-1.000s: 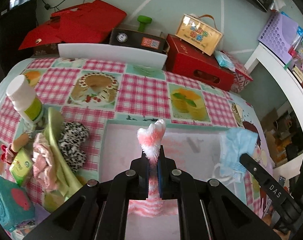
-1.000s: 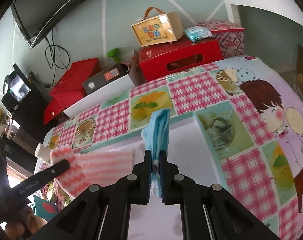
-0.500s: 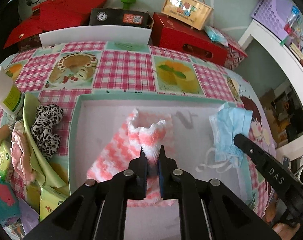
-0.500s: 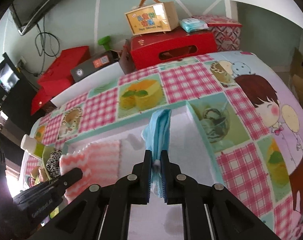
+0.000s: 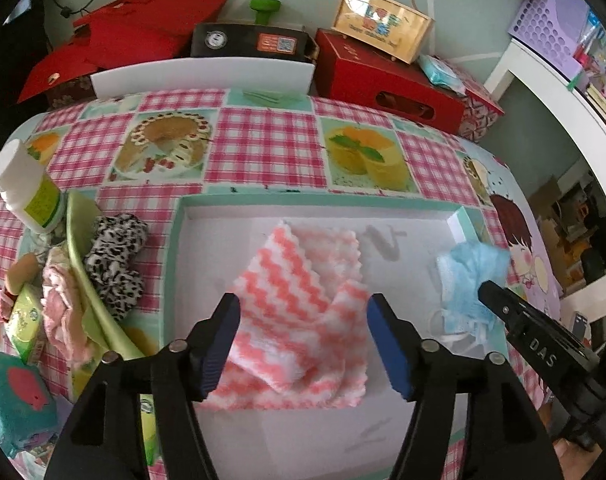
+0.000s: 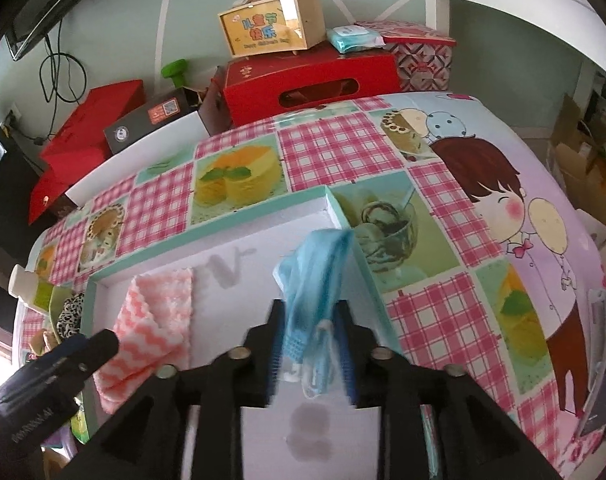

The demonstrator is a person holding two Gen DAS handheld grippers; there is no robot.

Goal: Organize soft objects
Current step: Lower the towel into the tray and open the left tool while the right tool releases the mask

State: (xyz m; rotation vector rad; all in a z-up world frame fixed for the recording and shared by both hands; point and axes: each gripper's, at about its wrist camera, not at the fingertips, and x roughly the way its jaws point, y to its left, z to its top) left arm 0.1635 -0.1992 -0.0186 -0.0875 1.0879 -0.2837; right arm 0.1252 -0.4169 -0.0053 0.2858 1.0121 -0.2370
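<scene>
Both cloths are lying lower than a second ago: the pink-and-white cloth (image 5: 303,312), pinched upright before, is now lying crumpled and flat on the floor of the white tray (image 5: 403,216), and the left tongs (image 5: 303,340) have just been opening, so their blue pads are standing wide on either side of it without pressing it. Beside them, the right tongs (image 6: 311,344) have also just been parting; the blue face mask (image 6: 315,276) is still hanging between the pads, blurred, and whether a pad is touching it is not clear. Both tongs are pointing steeply down into the tray, side by side, with the right one's black finger reaching in at the left camera's right edge.

Ahead of the left tongs, bare tray floor is running up to the tray's far teal rim. The mask is hanging just beside the tray's right wall, near its far corner. Left of the left tongs, outside the tray, a leopard-print scrunchie (image 5: 115,256), a green dish (image 5: 87,280) and a white bottle (image 5: 27,188) are crowding the checked tabletop (image 5: 263,144). Right of the right tongs the tabletop is lying open.
</scene>
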